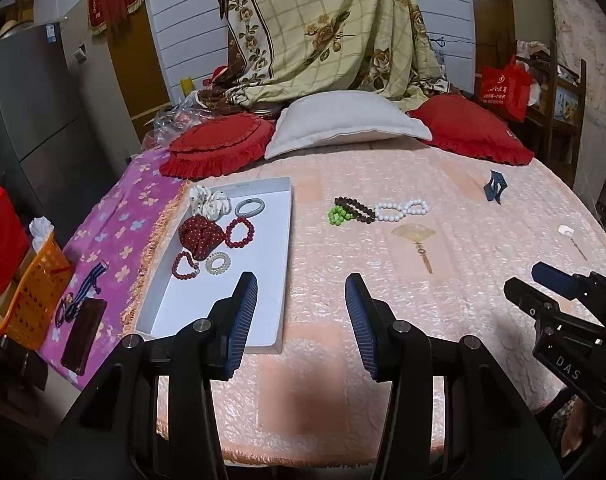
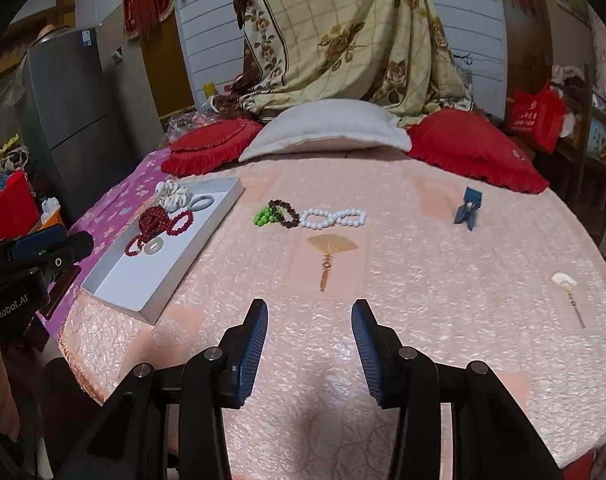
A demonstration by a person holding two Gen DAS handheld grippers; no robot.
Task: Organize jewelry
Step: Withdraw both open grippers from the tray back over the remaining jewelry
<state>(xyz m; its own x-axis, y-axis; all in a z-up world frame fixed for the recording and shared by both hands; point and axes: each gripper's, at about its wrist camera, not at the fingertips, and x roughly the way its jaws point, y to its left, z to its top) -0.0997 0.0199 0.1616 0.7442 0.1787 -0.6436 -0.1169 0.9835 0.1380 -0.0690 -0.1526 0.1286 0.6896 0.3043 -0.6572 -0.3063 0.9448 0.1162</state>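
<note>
A white tray (image 1: 271, 264) (image 2: 143, 304) lies on the pink bedspread at the left and holds several red, white and grey bracelets (image 1: 239, 232) (image 2: 159, 220). Loose on the spread beyond it lie a green bead bracelet (image 1: 339, 214) (image 2: 265, 216), a brown one (image 1: 355, 208) (image 2: 285, 212), a white pearl string (image 1: 401, 210) (image 2: 333, 216), a fan-shaped hairpin (image 1: 415, 238) (image 2: 331, 246), a blue hair clip (image 1: 495, 188) (image 2: 469, 210) and a white-headed hairpin (image 1: 569, 234) (image 2: 565, 282). My left gripper (image 1: 301, 288) hangs open and empty near the tray's right rim. My right gripper (image 2: 309, 314) is open and empty, short of the fan hairpin.
Two red cushions (image 1: 219, 146) (image 1: 475, 128) and a white pillow (image 1: 343, 124) line the far edge under a draped floral quilt (image 1: 327, 28). A purple flowered cloth (image 1: 115, 240) with a dark case (image 1: 83, 336) borders the tray. An orange basket (image 1: 31, 300) and a grey fridge (image 1: 35, 108) stand left.
</note>
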